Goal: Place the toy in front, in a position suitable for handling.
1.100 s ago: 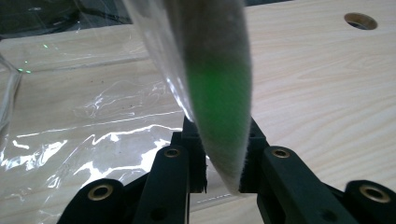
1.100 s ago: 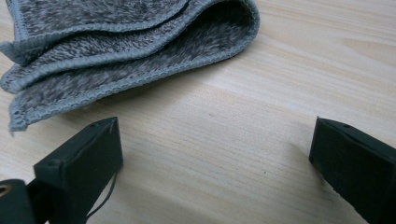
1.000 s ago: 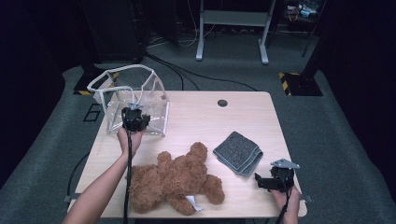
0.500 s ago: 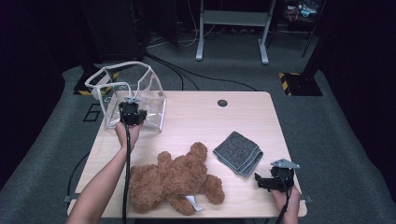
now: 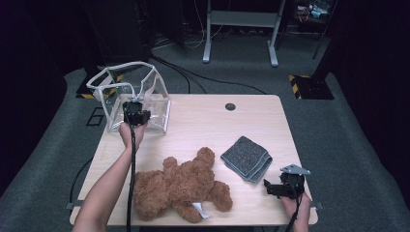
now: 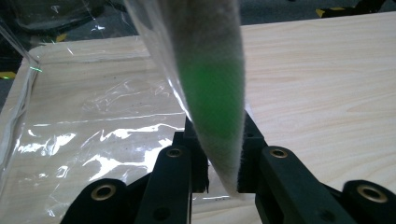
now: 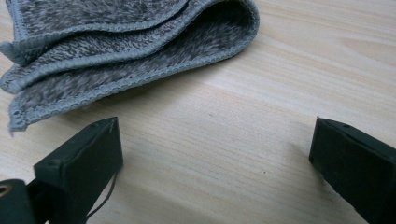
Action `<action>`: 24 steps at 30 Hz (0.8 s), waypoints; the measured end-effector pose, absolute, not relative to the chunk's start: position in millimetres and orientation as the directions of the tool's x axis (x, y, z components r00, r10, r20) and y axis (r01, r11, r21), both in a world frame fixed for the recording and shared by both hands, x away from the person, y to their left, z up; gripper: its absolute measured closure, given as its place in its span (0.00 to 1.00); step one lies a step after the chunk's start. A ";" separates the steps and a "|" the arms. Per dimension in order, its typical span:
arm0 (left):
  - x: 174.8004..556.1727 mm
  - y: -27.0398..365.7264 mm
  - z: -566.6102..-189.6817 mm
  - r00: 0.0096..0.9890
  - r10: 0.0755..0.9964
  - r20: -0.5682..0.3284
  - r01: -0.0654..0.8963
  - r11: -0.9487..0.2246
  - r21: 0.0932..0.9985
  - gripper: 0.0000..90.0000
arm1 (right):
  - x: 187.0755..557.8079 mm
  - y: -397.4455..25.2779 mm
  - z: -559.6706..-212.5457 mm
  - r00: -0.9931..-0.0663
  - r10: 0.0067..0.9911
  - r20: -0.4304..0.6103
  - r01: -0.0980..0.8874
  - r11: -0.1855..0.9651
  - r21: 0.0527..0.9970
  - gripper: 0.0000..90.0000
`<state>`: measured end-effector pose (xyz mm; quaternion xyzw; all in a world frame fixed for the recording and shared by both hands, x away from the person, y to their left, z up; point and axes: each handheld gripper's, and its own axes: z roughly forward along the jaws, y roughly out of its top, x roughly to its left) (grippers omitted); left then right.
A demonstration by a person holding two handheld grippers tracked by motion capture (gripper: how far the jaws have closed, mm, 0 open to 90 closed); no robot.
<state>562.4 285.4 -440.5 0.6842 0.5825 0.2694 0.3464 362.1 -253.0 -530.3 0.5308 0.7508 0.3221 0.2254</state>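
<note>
My left gripper [image 5: 135, 115] has its jaws clamped on the white fabric trim [image 6: 212, 93] of the clear plastic bag [image 5: 130, 94], which stands open at the table's [image 5: 203, 123] far left corner. My right gripper [image 5: 283, 187] rests near the front right edge, jaws wide apart and holding nothing, just beside the folded grey towel [image 7: 116, 42]; the brown teddy bear [image 5: 179, 186] lies between my arms.

Left gripper [image 5: 136, 115] lifted clear bag [image 5: 145, 92] rim — bag shifted

I count one clear plastic bag [image 5: 138, 96], one brown teddy bear [image 5: 181, 186], one folded grey cloth [image 5: 246, 158], one wooden table [image 5: 203, 125], two grippers, left [image 5: 136, 115] and right [image 5: 280, 188].
</note>
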 end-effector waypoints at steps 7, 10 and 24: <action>571.0 285.8 -442.1 0.179 0.984 -0.005 0.626 -0.110 0.772 0.88 | 362.1 -252.9 -530.2 -0.334 0.943 0.003 0.653 0.229 0.722 0.02; 573.2 284.8 -443.4 0.175 0.984 0.007 0.623 -0.116 0.773 0.88 | 362.1 -252.9 -530.3 -0.334 0.943 0.004 0.652 0.228 0.723 0.02; 573.0 290.5 -441.1 0.198 0.980 -0.031 0.616 -0.099 0.782 0.84 | 362.0 -253.0 -530.3 -0.334 0.943 0.003 0.652 0.229 0.723 0.02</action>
